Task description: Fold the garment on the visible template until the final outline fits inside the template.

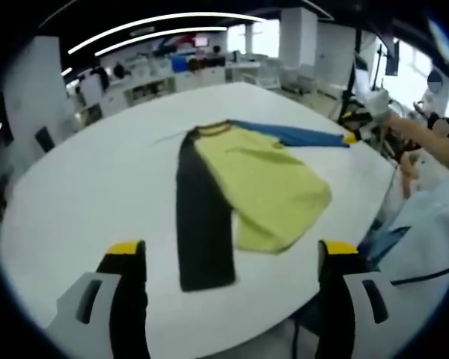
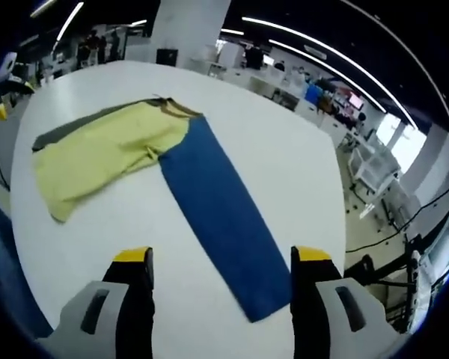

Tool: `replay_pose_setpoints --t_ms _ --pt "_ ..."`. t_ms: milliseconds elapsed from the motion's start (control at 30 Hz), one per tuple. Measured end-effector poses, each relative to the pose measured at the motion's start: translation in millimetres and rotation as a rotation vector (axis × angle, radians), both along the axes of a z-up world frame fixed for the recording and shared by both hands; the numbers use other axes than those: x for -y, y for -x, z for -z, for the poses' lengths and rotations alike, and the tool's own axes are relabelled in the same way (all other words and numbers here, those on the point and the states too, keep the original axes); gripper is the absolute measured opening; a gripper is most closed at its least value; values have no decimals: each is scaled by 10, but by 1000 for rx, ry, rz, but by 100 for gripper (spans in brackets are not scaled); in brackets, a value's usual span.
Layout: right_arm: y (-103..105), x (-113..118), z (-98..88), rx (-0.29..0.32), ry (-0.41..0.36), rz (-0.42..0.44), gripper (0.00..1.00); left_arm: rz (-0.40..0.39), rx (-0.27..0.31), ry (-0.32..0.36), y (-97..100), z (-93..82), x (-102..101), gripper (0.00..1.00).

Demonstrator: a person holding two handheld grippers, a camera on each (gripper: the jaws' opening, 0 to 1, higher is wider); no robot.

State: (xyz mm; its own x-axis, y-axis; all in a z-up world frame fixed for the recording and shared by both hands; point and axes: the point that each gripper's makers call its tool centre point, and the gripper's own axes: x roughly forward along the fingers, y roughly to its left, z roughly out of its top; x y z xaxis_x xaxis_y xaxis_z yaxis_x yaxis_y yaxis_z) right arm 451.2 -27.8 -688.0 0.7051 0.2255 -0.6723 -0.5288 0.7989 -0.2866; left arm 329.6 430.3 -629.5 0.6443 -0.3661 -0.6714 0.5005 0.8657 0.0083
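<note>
Nearest the lens in the left gripper view, the left gripper (image 1: pixel 232 258) rises from the bottom edge with its two yellow-tipped jaws spread wide and nothing between them. In the right gripper view the right gripper (image 2: pixel 221 262) stands the same way at the bottom of the frame, jaws apart and empty.

Both hang over a large white table (image 1: pixel 97 194) with a rounded edge. Behind it, along the top of each view, is a bright open room: white pillars, long ceiling light strips, and benches and shelves crowded with small items too blurred to name. At the right edge of the left gripper view a person's hand (image 1: pixel 404 134) and pale sleeve reach in beside the table.

There is one garment (image 1: pixel 262 187), a long-sleeved shirt with a yellow-green body and two sleeves of different colours, one black sleeve (image 1: pixel 202 224) and one blue sleeve (image 2: pixel 224 217).

In the left gripper view the shirt lies flat in the middle of the frame, above and between the jaws; the black sleeve runs down toward the lower centre, its cuff near the left jaw but apart from it. In the right gripper view the yellow body sits upper left, and the blue sleeve stretches diagonally down to the lower centre, its end lying between the two jaws without touching either.
</note>
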Motion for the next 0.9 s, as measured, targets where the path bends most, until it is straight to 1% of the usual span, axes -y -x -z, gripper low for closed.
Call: replay_pose_setpoints --t_ms 67,333,433,467,533,633,800,900 --pt "15 -34 -13 -1 -10 -3 81 -2 -1 1 1 2 -6 91" --pt "124 -233 -153 21 -56 -28 90 -9 1 4 -9 6 -38 91" --pt "152 -287 -183 25 -71 -30 98 -8 1 7 -16 10 -35 91" --pt "151 -293 -205 39 -69 -20 99 -7 1 7 -19 12 -33 91" --pt "155 -289 -233 63 -55 -22 100 -2 -1 7 -22 17 -24 91" --pt "197 -326 -227 40 -86 -18 100 3 -1 9 -27 19 -16 91" --pt "268 -411 -291 48 -98 -30 100 3 -1 11 -26 29 -21 91" --pt "333 -511 -343 57 -116 -43 100 3 -8 10 -9 54 -34 91"
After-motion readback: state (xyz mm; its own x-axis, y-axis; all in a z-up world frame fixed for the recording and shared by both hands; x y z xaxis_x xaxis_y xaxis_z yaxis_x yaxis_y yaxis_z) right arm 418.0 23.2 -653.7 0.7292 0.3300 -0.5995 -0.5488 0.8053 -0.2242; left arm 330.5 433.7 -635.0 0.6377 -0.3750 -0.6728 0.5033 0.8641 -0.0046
